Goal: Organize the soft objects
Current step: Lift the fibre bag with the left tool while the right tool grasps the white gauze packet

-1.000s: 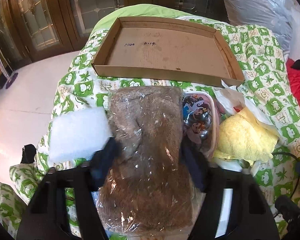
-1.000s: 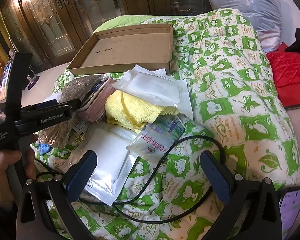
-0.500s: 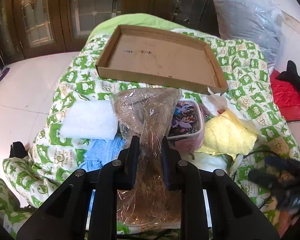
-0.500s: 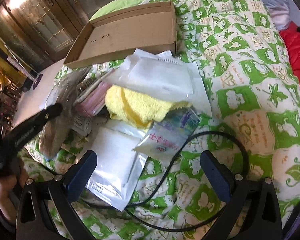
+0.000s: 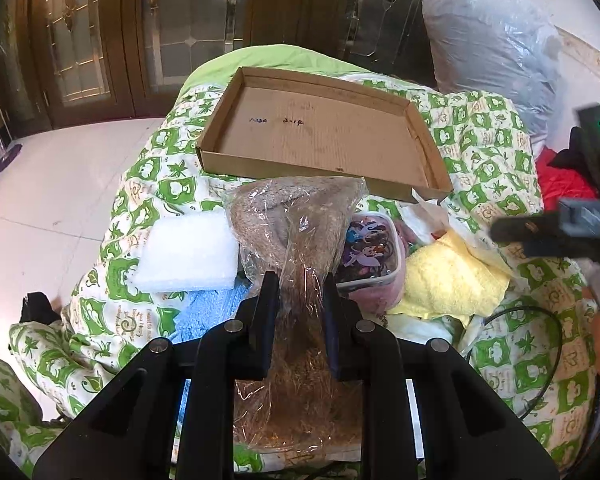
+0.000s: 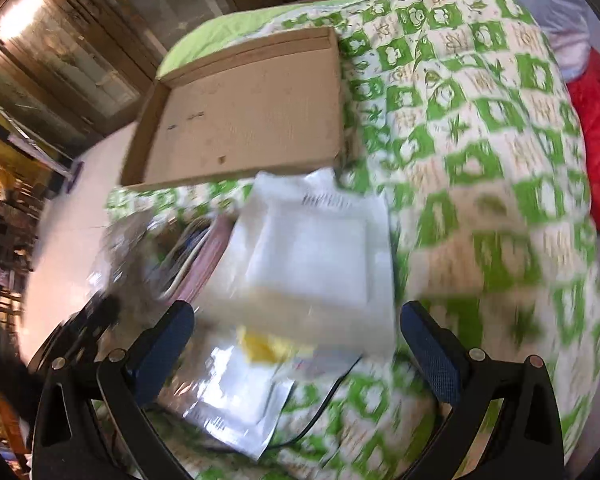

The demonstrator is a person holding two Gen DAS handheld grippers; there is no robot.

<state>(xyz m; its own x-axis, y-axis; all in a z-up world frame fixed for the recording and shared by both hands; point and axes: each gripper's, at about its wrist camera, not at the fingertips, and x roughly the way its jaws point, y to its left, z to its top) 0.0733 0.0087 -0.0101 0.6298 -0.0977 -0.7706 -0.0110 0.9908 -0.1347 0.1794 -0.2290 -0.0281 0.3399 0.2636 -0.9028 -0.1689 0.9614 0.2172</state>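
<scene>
Both fingers of my left gripper [image 5: 298,304] pinch the clear bag of brown fibre [image 5: 296,240], which hangs ahead between them. Beyond it lies the cardboard tray [image 5: 428,160], its handwritten scrawl illegible to me. My right gripper [image 6: 296,336] gapes wide over white packets [image 6: 316,256].

Both rigs look the same to me: the left gripper [image 5: 298,300] and right gripper [image 6: 300,344] are chunky matte black plastic frames with round silver screws at the joints, and the fingers [image 6: 432,350] wear dark blue textured pads.
</scene>
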